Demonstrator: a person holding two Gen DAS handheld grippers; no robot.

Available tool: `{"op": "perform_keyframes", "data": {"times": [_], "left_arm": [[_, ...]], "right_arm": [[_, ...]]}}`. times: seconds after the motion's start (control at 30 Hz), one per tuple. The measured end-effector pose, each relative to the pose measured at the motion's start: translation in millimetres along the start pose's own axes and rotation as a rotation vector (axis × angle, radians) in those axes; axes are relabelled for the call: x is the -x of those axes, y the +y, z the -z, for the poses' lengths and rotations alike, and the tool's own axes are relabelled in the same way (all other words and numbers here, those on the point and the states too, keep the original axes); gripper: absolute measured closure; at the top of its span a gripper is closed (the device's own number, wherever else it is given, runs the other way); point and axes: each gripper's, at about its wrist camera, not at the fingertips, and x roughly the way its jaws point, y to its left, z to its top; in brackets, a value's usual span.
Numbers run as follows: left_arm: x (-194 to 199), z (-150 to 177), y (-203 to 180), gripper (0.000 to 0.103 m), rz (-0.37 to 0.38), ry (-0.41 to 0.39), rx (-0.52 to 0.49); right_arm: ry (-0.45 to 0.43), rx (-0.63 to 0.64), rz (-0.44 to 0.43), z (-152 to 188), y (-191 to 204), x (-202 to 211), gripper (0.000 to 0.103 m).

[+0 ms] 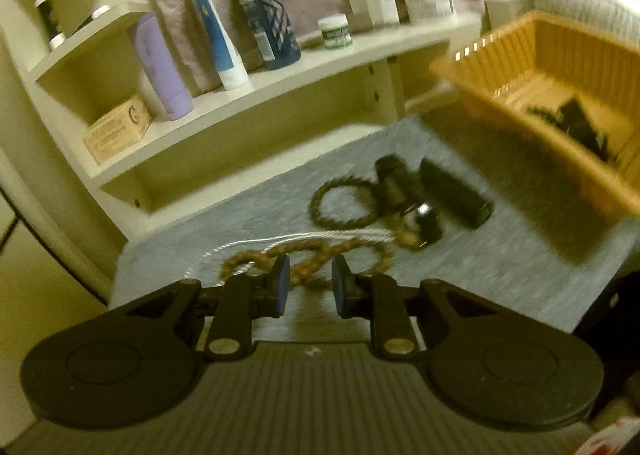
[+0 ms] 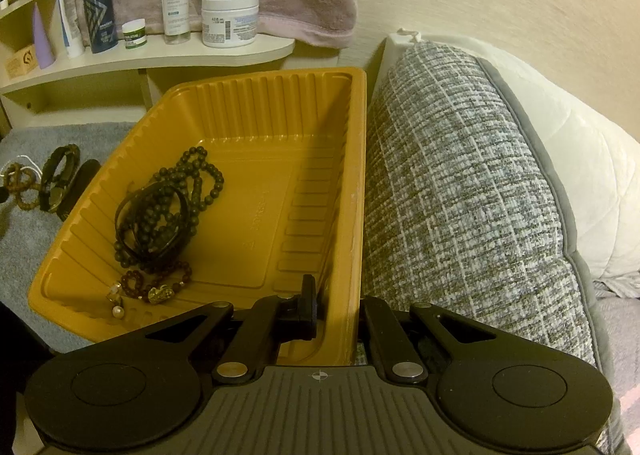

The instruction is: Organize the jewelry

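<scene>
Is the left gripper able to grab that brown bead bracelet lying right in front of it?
Probably yes. The left gripper is open, with the brown bead bracelet just beyond its fingertips on the grey mat, and nothing lies between them.

left gripper: black arms, blue pads | silver pivot screws | ribbed grey base

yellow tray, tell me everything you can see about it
The yellow tray is a rectangular, glossy plastic tub with ribbed walls, a flat rim and a flat floor. It sits upright on the grey cloth, beside the tweed cushion and in front of the shelf. Inside, at its left, lie dark bead strands, a black band and a small reddish bead piece with a pearl. The right tool is shut on its near right wall.
</scene>
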Motion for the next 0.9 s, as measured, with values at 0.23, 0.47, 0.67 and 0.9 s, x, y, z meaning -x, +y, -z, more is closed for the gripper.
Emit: {"op": "perform_keyframes", "data": {"times": [0.23, 0.47, 0.67, 0.9], "left_arm": [[-16, 9, -1, 0.082, -0.016, 0.039, -0.266], [-25, 16, -6, 0.083, -0.021, 0.046, -0.438], [-29, 17, -8, 0.09, -0.019, 0.048, -0.494], [-21, 6, 3, 0.095, -0.006, 0.058, -0.414]], "right_arm": [[0.001, 0.001, 0.0, 0, -1, -1, 0.099], [0.001, 0.001, 0.0, 0, -1, -1, 0.099], [0.0, 0.002, 0.0, 0, -1, -1, 0.099], [0.0, 0.003, 0.0, 0, 0, -1, 0.099]]}}
